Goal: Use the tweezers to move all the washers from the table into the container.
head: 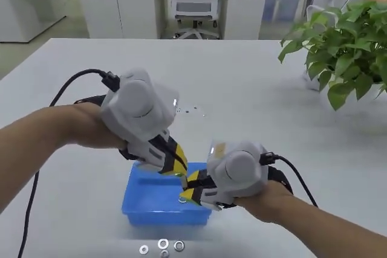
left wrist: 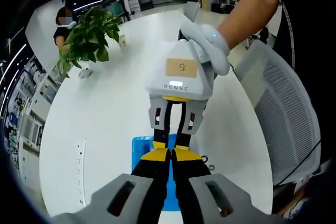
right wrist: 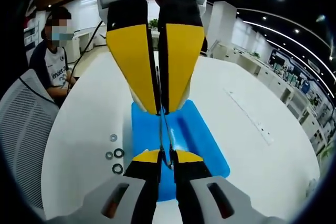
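A blue container (head: 140, 200) stands on the white table near its front edge. Both grippers meet tip to tip over it. My left gripper (head: 177, 170) comes down from the left and my right gripper (head: 188, 193) from the right. Thin metal tweezers (right wrist: 164, 135) run between the two pairs of yellow jaws. In the right gripper view my right gripper (right wrist: 167, 156) is shut on their lower part, and the left gripper (right wrist: 159, 109) is shut on them above the container (right wrist: 202, 140). Several washers (head: 163, 244) lie on the table just in front of the container, and in the right gripper view the washers (right wrist: 117, 156) sit left of it.
A potted green plant (head: 347, 46) stands at the table's right side. An office chair (head: 195, 4) and white cabinets are beyond the far edge. A thin marked strip (right wrist: 252, 114) lies on the table past the container. A person (right wrist: 52, 56) sits by a mesh chair.
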`<state>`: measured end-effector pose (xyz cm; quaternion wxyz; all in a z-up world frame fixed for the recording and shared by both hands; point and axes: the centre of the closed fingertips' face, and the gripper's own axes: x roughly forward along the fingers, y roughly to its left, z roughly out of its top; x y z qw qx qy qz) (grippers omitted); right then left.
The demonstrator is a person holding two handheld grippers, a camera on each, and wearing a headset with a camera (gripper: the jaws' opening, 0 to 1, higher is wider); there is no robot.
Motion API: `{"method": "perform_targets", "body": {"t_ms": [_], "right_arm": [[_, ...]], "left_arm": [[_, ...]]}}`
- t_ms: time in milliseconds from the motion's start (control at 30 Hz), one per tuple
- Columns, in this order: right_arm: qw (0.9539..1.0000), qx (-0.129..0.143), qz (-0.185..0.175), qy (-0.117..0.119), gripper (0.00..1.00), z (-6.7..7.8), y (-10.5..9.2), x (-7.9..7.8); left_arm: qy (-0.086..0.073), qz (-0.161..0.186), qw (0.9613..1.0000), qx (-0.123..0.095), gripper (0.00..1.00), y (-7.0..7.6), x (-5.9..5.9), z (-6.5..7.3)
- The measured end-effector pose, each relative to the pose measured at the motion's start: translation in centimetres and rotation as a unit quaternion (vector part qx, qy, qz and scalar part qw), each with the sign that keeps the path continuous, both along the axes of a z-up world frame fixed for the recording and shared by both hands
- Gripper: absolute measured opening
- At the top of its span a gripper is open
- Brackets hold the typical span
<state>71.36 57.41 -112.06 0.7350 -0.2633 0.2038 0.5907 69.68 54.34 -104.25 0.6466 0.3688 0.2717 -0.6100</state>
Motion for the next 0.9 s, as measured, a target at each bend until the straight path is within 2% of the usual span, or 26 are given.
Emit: {"method": "perform_targets", "body": {"t_ms": [367, 567, 900], "right_arm": [[0.9997, -0.013, -0.002, 0.023, 0.10, -2.0, -0.2, 0.5], [0.9994, -0.020, -0.001, 0.029, 0.10, -2.6, -0.3, 0.5], [0.9992, -0.021, -0.003, 0.033, 0.11, -2.9, -0.2, 0.7]], "left_arm": [[0.020, 0.010, 0.9997, -0.003, 0.06, 0.1, 1.1, -1.9], [0.024, 0.011, 0.9996, -0.004, 0.06, 0.1, 1.4, -2.6], [0.027, 0.012, 0.9995, -0.008, 0.06, 0.1, 1.4, -2.8]]}}
